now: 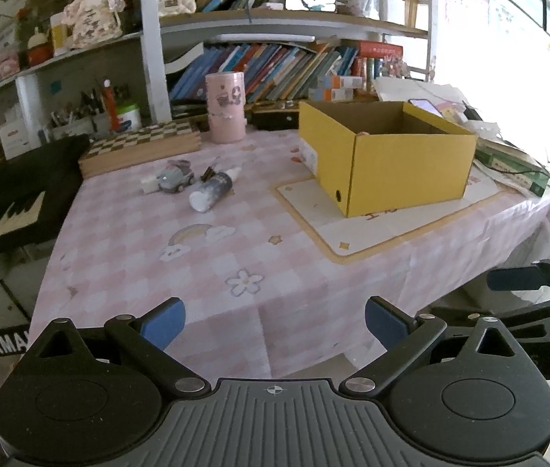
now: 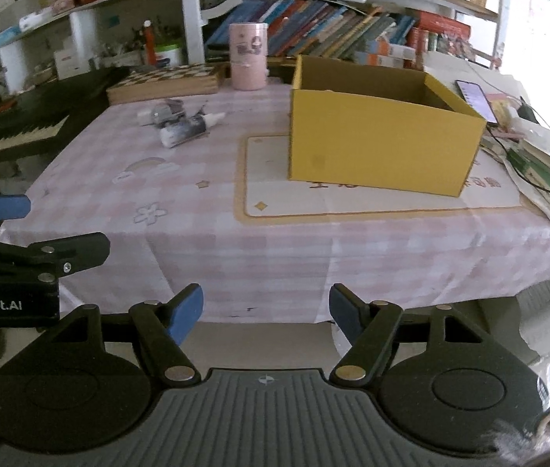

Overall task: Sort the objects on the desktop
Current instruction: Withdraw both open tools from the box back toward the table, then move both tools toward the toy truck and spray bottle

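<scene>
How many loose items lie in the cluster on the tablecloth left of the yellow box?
3 clearly: a toy car, a fallen bottle beside it, and a small white tube behind the bottle. Smaller bits may hide among them.

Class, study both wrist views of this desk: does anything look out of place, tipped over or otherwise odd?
Yes. A small bottle lies on its side on the pink checked tablecloth, jumbled against a toy car rather than standing. The yellow box sits upright and open. Nothing looks spilled or damaged.
</scene>
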The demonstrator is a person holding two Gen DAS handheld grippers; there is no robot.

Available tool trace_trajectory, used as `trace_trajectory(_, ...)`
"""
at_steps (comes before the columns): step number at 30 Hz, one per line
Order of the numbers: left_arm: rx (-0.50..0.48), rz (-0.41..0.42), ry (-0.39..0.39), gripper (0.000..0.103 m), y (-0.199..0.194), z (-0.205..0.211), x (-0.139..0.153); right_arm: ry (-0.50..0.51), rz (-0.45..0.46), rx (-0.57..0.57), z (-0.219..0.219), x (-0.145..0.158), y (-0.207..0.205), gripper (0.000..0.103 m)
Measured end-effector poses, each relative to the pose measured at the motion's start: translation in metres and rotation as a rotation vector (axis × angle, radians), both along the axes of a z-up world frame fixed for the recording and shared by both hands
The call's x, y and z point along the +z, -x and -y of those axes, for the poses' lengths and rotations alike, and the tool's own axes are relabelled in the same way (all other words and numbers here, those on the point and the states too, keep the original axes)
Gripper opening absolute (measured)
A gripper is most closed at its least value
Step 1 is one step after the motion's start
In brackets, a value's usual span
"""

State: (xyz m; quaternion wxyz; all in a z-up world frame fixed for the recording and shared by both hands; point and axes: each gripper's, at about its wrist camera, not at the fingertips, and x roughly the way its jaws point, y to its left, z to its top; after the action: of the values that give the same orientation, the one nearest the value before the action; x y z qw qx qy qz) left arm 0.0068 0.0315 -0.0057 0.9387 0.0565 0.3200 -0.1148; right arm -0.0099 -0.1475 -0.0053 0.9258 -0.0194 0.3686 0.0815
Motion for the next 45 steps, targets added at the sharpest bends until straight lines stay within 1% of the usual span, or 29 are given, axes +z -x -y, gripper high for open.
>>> trace_trajectory(9, 0.074, 0.008, 0.013, 0.1, 0.005, -0.026, 0.0, 0.011, 0.005, 0.058, -0.022, 0.003, -0.004, 0.07)
trace_trajectory(20, 0.163, 0.012, 0.04, 0.1, 0.006, -0.054, 0.001, -0.008, 0.026, 0.127, -0.053, 0.011, -0.013, 0.071)
trace_trajectory(33, 0.199, 0.019, 0.03, 0.1, 0.009, -0.074, 0.002, -0.012, 0.027, 0.158, -0.075, 0.011, -0.014, 0.071)
trace_trajectory(37, 0.207, 0.024, 0.04, 0.1, 0.006, -0.077, 0.003, -0.002, 0.037, 0.167, -0.078, 0.013, -0.016, 0.071)
trace_trajectory(45, 0.208, 0.022, 0.032, 0.1, -0.005, -0.076, 0.001, -0.01, 0.041, 0.162, -0.077, 0.013, -0.022, 0.071)
